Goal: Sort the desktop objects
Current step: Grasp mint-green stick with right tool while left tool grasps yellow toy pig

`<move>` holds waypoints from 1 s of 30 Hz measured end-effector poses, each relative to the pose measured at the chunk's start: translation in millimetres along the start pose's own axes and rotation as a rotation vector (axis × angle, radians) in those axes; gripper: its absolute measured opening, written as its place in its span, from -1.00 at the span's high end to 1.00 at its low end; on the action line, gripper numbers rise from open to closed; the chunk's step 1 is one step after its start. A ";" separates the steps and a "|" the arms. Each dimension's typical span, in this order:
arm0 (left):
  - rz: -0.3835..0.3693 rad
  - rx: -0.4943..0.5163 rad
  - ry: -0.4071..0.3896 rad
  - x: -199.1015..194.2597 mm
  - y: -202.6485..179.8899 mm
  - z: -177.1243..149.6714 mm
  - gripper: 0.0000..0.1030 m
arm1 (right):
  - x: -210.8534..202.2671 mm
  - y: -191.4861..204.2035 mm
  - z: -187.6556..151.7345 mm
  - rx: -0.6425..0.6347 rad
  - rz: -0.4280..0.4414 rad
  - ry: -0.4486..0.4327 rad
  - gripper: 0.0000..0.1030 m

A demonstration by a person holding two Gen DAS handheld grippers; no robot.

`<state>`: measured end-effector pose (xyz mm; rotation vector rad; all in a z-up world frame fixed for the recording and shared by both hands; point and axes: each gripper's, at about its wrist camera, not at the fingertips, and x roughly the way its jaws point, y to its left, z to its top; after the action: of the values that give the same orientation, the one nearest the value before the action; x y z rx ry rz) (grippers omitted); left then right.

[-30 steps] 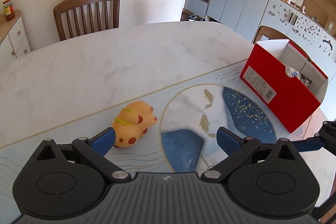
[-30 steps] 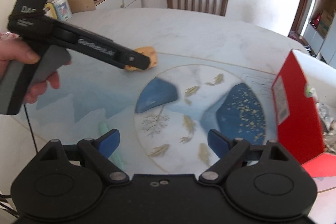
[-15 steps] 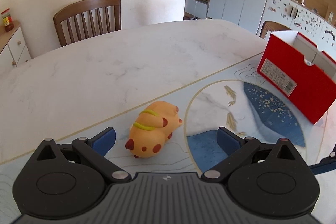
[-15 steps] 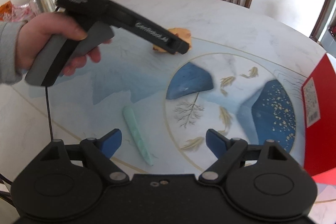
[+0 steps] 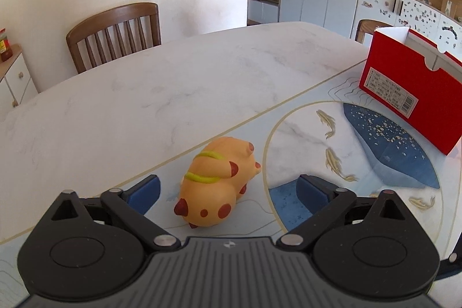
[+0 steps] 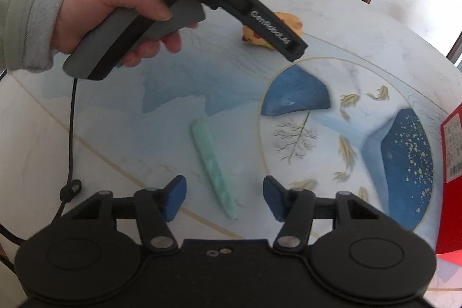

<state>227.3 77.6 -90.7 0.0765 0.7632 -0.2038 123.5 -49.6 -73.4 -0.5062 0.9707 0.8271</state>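
Left tongs (image 5: pixel 228 188) wide, closing, straddling orange toy pig (image 5: pixel 217 182), pads clear. Right tongs (image 6: pixel 225 198) closing around green stick (image 6: pixel 213 167), untouched, on table (image 5: pixel 173 94).

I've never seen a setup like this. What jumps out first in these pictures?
An orange spotted toy animal lies on the patterned table mat, between the blue pads of the left hand-held gripper, untouched. A pale green stick lies between the closing jaws of the right hand-held gripper. A red box stands at the mat's far right.

Red box (image 5: pixel 415 94) cut off at right edge in both views; its inside hidden. Toy (image 6: pixel 284 19) mostly hidden behind left gripper body, upper centre of right view.
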 end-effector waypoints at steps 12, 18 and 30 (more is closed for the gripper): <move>-0.015 0.002 0.031 13.0 2.7 -1.5 -0.57 | 4.0 3.7 4.0 -0.003 0.002 0.006 0.13; -0.008 -0.002 0.031 17.7 3.1 -0.9 -0.54 | 4.6 4.0 5.0 -0.002 0.006 0.000 0.22; 0.045 -0.016 0.073 23.7 8.0 1.1 0.00 | 3.3 6.9 6.2 -0.015 0.008 0.002 0.71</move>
<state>246.4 81.5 -106.3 0.0859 0.8347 -0.1529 122.2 -39.9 -73.4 -0.5165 0.9697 0.8415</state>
